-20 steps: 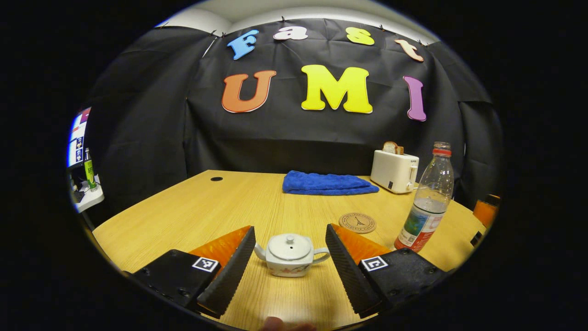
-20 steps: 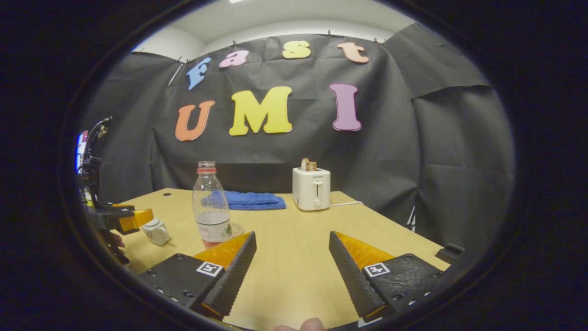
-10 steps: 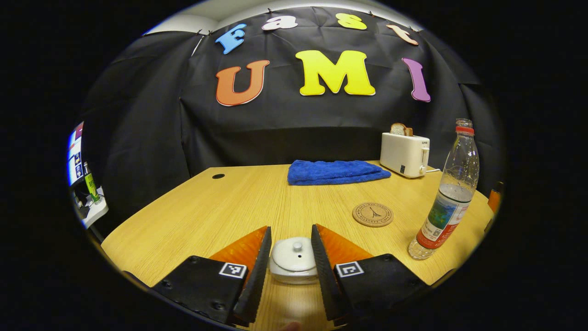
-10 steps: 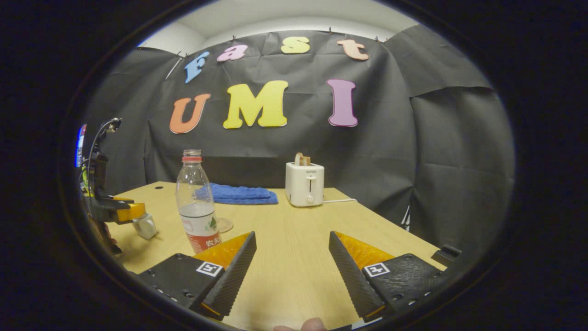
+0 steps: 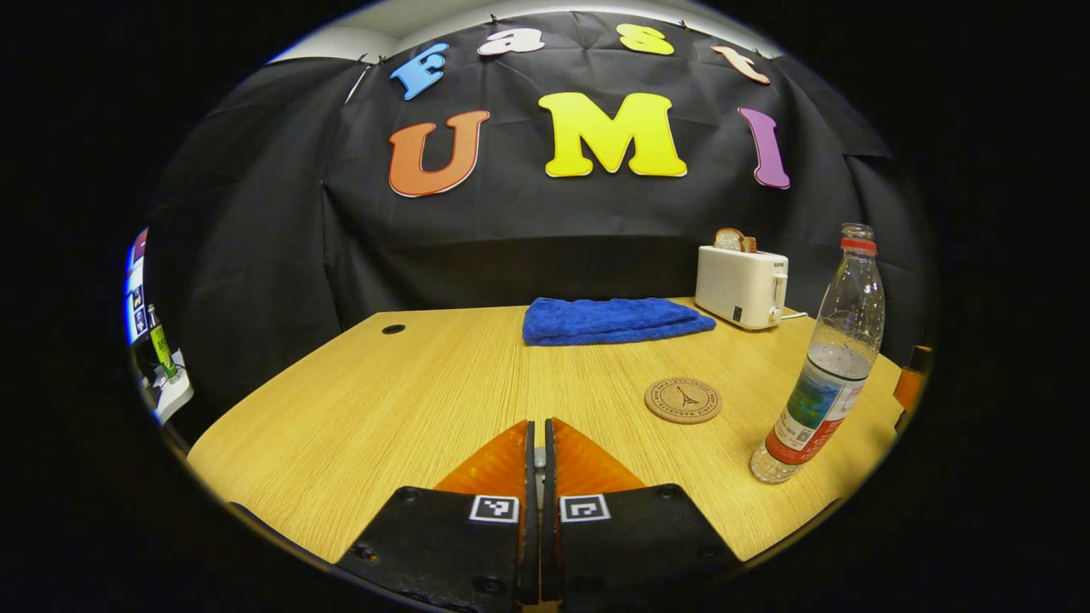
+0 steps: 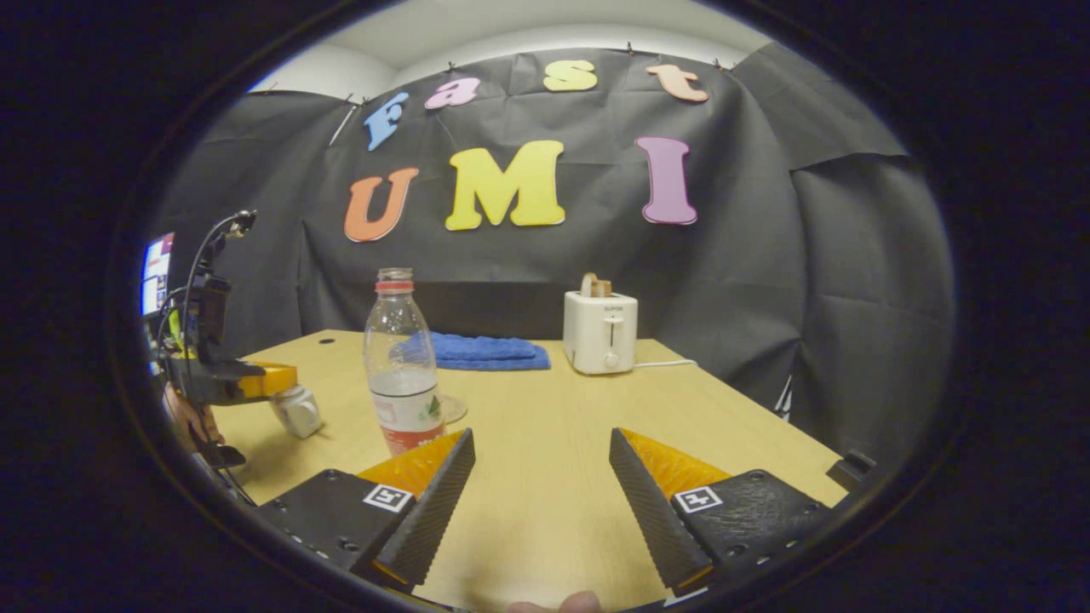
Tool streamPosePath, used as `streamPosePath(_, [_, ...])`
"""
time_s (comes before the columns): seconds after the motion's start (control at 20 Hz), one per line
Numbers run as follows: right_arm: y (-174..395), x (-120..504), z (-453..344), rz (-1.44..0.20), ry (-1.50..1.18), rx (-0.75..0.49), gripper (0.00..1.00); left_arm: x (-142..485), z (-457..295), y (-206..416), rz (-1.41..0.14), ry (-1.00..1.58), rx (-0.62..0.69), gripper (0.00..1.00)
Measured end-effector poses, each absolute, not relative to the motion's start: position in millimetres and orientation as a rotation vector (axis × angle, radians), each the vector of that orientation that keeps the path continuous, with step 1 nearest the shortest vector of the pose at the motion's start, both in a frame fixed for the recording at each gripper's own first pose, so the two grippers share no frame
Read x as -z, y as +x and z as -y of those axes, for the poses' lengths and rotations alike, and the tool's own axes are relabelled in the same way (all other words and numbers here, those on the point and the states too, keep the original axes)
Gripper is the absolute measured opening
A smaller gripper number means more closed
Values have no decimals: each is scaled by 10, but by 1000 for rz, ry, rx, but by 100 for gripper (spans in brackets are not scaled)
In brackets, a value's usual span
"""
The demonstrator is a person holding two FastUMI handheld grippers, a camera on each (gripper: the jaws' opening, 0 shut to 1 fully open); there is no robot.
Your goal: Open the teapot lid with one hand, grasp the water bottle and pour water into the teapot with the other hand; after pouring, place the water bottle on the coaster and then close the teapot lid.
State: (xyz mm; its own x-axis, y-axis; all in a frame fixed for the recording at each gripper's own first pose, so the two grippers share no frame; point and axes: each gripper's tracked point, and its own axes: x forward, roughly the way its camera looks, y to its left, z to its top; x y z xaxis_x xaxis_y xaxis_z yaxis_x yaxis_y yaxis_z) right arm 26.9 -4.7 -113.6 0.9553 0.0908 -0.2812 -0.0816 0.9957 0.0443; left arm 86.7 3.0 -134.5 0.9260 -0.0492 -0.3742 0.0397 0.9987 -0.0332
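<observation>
L gripper (image 5: 535, 455) pinches teapot lid knob (image 5: 538, 461), fingers nearly together; should lift straight up. R gripper (image 6: 538, 485) spread, near water bottle (image 6: 402, 362).

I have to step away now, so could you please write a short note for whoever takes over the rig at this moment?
Left gripper: fingers nearly together, pinching something small and pale, probably the lid knob; the right gripper view shows it at the small white ceramic teapot.
Right gripper: open, empty, above the light wooden table, right of the clear plastic water bottle.
The bottle stands upright, uncapped, partly filled, near the round brown coaster.
Done: lid knob apparently pinched.
Left: lift the lid, pour, set the bottle on the coaster, close the lid.
</observation>
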Motion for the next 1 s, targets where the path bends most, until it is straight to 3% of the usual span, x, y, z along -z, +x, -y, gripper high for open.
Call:
streamPosePath(0.55, [340,1063,-709,-250,55,-257,95,790,-217,532,-248,-65,74,3])
streamPosePath(1.0, [797,1227,-1043,-288,64,-240,96,664,-532,350,-199,-93,48,3])
